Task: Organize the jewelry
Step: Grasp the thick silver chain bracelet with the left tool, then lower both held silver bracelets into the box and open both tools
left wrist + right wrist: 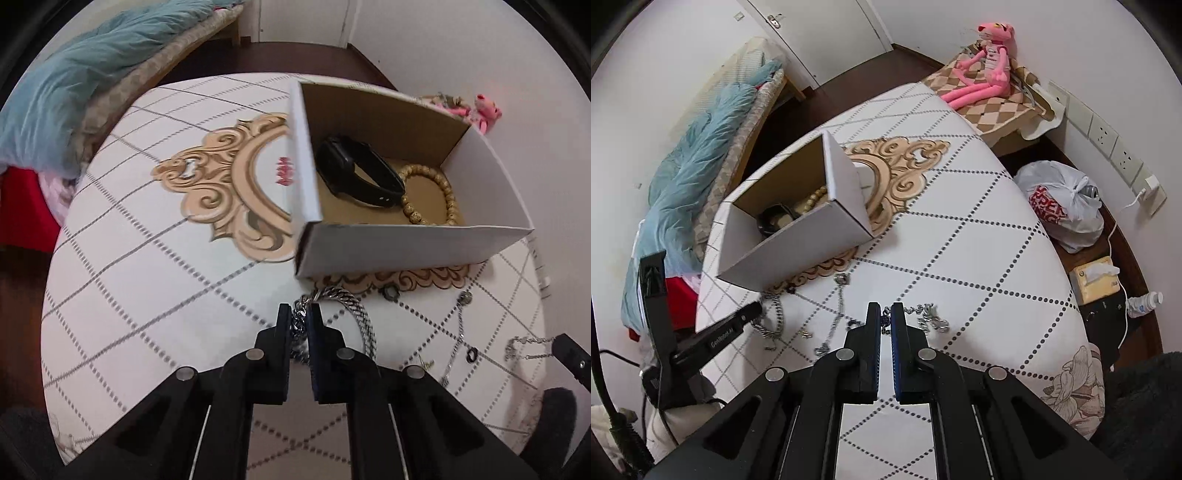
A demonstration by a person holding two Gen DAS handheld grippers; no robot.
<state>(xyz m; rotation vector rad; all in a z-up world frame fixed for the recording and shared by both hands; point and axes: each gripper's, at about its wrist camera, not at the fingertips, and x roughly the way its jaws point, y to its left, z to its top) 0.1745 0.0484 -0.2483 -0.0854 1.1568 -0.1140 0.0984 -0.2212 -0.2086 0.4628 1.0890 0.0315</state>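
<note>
Table (979, 236) carries our open box (388, 251), watch (354, 173) and bead bracelet (428, 199) already inside; we judge its near wall could snag dangling links

Left gripper (299, 321) pinches heavy steel chain (354, 310), may slip

Right gripper (885, 319) nips thin chain (923, 310), could tangle neighbouring necklace (836, 314)

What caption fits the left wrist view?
Left gripper shut on thick silver chain beside cardboard box holding black watch.
</note>
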